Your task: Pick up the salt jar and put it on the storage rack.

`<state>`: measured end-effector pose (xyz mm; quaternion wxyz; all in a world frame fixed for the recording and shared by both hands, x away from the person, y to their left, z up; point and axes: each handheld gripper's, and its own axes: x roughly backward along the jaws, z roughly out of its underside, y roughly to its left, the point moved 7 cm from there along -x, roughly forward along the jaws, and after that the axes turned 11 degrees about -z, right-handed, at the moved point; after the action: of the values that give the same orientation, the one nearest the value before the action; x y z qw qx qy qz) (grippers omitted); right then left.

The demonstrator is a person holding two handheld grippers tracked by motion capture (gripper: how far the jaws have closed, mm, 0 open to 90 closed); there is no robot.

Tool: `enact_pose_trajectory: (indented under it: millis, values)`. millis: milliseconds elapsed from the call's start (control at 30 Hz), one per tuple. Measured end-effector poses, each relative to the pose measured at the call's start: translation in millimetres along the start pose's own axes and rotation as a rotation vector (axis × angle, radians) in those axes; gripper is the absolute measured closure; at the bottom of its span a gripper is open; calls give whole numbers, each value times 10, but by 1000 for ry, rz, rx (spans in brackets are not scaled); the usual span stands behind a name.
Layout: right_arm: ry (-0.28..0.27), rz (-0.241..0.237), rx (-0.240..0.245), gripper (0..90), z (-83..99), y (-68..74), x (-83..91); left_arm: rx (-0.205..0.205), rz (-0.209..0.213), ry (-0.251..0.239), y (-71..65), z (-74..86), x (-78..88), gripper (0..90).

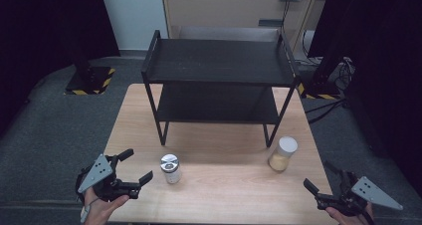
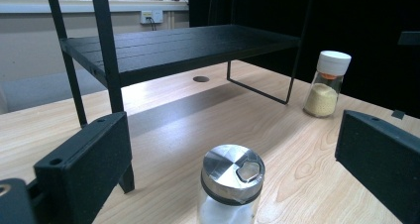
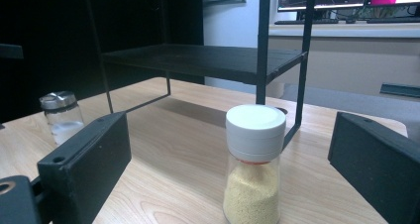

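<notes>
A black two-tier shelf rack [image 1: 219,75] stands on the wooden table [image 1: 219,195]. In front of it sit two glass shakers: one with a metal lid [image 1: 170,168] at centre left and one with a white lid and yellow grains [image 1: 282,154] at right. My left gripper [image 1: 137,166] hovers open at the table's near left, its jaws apart, the metal-lid shaker [image 2: 232,184] just ahead of them. At the near right my right gripper [image 1: 321,176] is open too, facing the white-lid shaker [image 3: 253,164]. Neither holds anything.
The rack's lower tier [image 1: 216,105] and top tier [image 1: 219,60] carry nothing. Grey carpet [image 1: 54,130] surrounds the table. A stand base with yellow-black tape [image 1: 89,80] sits at far left, and cables [image 1: 328,105] lie on the floor at right.
</notes>
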<state>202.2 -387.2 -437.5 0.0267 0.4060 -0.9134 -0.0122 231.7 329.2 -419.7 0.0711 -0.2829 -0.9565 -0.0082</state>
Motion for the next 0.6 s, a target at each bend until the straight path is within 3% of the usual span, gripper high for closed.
enact_pose_trajectory:
  millis: [133, 600]
  values:
    - [-13, -5, -7, 31, 5, 11, 25, 13, 0, -10, 5, 4, 15, 0]
    - [-5, -18, -10, 32, -1, 36, -13, 2, 4, -5, -11, 4, 39, 0]
